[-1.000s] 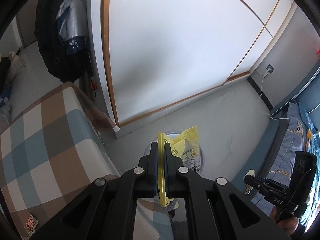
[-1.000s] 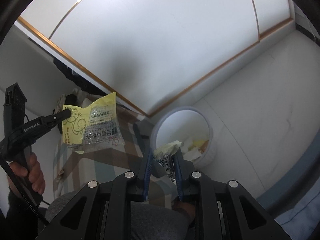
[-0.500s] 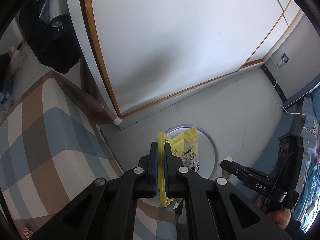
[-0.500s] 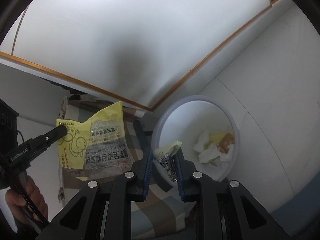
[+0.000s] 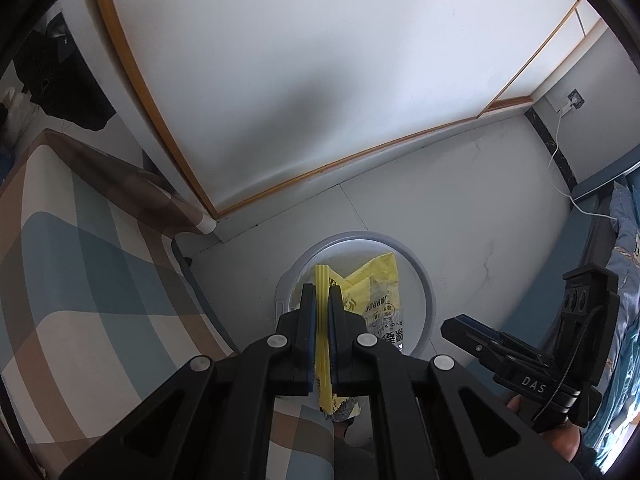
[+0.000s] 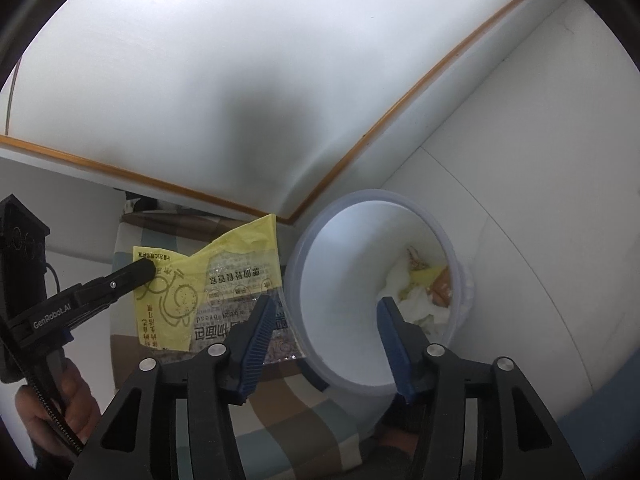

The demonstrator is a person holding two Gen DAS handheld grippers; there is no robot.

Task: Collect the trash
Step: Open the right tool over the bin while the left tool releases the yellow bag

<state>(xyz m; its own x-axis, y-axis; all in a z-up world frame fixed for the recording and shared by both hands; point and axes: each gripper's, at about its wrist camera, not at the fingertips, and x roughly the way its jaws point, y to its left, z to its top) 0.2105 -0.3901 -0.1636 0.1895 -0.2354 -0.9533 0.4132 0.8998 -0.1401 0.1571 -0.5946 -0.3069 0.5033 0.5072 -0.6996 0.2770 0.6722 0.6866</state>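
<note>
The right tool (image 6: pixel 326 326), empty, is spreading over the bin (image 6: pixel 304 248), while the left tool (image 5: pixel 321 304) pinches the yellow wrapper (image 5: pixel 376 280) just above its rim at twelve o'clock; next comes lowering and releasing.

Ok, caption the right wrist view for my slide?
Right gripper opening empty above the white bin while the left gripper grips a yellow wrapper beside it.

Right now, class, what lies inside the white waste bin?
Inside the waste bin, crumpled white tissue and yellow and orange scraps lie at the bottom. Anything beneath them is covered, and the near wall hides part of the floor.
</note>
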